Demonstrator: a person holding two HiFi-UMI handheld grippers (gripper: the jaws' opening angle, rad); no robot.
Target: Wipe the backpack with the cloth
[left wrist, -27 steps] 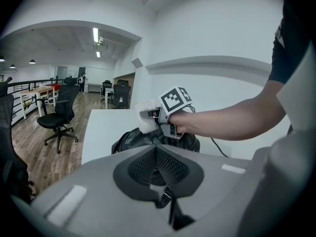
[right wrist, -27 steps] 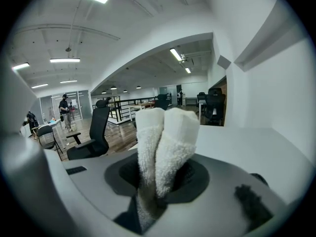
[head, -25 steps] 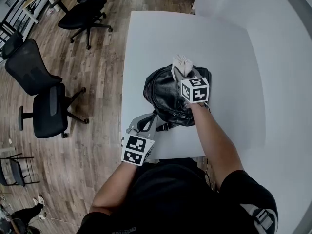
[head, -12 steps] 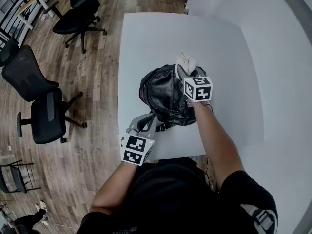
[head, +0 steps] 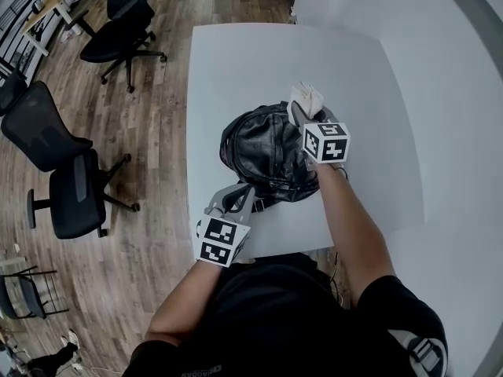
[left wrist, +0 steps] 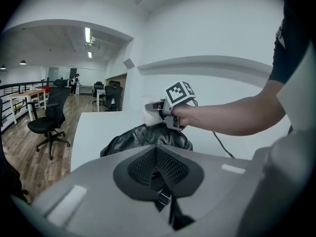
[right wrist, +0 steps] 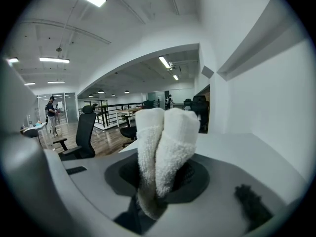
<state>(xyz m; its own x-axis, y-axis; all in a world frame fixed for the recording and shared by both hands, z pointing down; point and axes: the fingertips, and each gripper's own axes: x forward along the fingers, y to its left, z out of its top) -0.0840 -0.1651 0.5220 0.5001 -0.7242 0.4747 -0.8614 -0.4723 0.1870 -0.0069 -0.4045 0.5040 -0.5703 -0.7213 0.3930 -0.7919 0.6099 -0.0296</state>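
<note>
White cloth pinched between fingers — at backpack's edge

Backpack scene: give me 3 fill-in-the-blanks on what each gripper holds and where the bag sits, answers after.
1. The right gripper is shut on a white ____.
2. The left gripper grips the black backpack by its ____.
3. The backpack lies on a ____ table.
Missing words: cloth; strap; white.

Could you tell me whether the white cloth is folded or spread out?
Folded: the white terry cloth sits doubled into two thick rolls, pinched between the right gripper's jaws.
</note>
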